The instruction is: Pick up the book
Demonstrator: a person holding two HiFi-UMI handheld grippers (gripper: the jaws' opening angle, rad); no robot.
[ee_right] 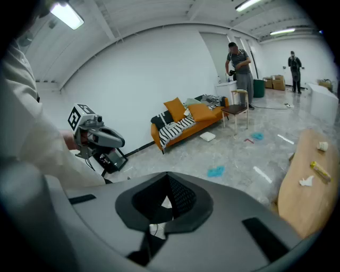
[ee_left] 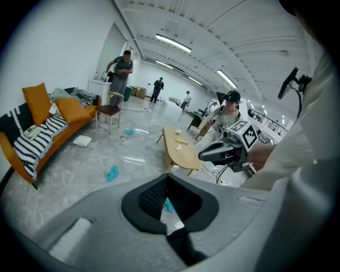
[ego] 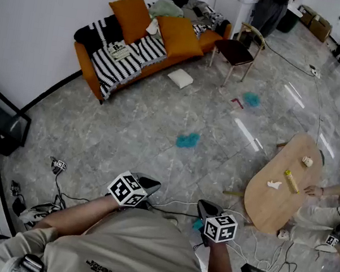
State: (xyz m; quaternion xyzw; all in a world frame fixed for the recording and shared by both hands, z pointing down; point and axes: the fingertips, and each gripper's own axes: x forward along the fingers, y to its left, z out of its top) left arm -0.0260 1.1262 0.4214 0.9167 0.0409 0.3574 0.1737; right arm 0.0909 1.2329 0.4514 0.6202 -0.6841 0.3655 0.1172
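Presumably the book [ego: 117,49] is the pale printed slab on the striped throw [ego: 138,53] of the orange sofa [ego: 81,59], well across the floor. Judged light, stiff and slick-covered; take it across one edge. Left gripper [ego: 147,185] and right gripper [ego: 207,209] are both pressed together and empty.
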